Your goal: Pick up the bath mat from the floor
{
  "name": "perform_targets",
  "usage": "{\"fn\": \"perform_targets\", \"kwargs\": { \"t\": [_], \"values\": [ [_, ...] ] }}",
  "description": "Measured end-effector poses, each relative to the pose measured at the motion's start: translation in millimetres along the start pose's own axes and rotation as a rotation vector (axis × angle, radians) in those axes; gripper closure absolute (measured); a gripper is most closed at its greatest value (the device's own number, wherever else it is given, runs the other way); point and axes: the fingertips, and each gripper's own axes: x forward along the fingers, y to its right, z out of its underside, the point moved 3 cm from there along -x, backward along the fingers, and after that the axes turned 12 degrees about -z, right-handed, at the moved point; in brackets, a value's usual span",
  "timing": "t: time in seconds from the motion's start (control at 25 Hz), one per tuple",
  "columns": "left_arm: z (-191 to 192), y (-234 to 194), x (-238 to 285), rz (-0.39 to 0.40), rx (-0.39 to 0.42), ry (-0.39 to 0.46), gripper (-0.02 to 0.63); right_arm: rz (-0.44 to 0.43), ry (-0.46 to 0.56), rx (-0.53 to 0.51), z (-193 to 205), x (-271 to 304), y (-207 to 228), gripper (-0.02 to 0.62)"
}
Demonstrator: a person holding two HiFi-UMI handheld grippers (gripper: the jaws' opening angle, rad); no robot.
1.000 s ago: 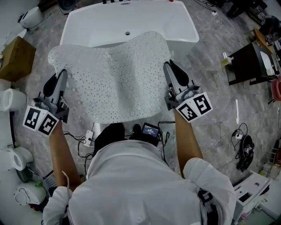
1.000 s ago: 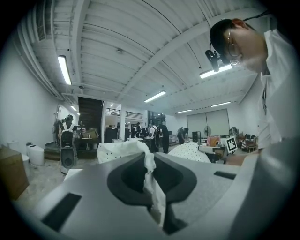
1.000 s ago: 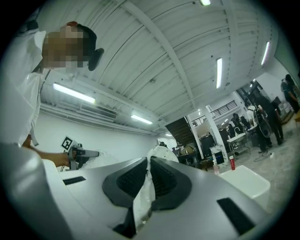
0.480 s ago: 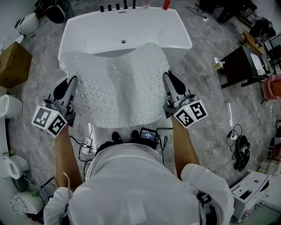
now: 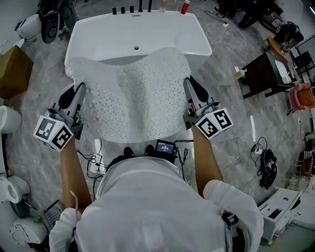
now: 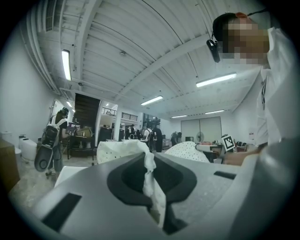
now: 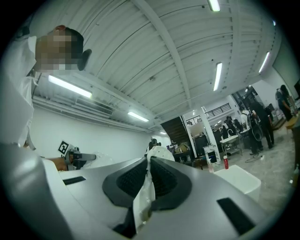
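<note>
The white dotted bath mat [image 5: 133, 93] hangs spread out between both grippers, lifted above the floor in front of the bathtub [image 5: 138, 32]. My left gripper [image 5: 78, 91] is shut on the mat's left edge; in the left gripper view a fold of mat [image 6: 151, 187] is pinched between the jaws. On the mat's right edge my right gripper [image 5: 188, 84] is shut as well, and the right gripper view shows a strip of mat [image 7: 145, 194] clamped between its jaws. Both gripper views look up toward the ceiling.
The white bathtub lies straight ahead, with bottles [image 5: 185, 7] on its far rim. A cardboard box [image 5: 14, 69] sits at the left and a dark side table [image 5: 263, 74] at the right. Cables and a small screen device [image 5: 165, 146] lie on the marble floor near the person's feet.
The mat has stayed gripped on both sides. The left gripper shifted slightly right and up in view; the bathtub and room slid a little as the head moved.
</note>
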Motion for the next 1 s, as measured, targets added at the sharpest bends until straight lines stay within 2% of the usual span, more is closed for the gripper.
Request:
{"fn": "perform_targets", "kwargs": {
  "t": [0.24, 1.0],
  "values": [
    [0.7, -1.2, 2.0, 0.003, 0.010, -0.010, 0.574, 0.002, -0.009, 0.013, 9.7, 0.8, -7.1, 0.551],
    [-2.5, 4.6, 1.7, 0.030, 0.021, -0.018, 0.574, 0.011, -0.004, 0.001, 2.6, -7.3, -7.1, 0.551]
  ]
}}
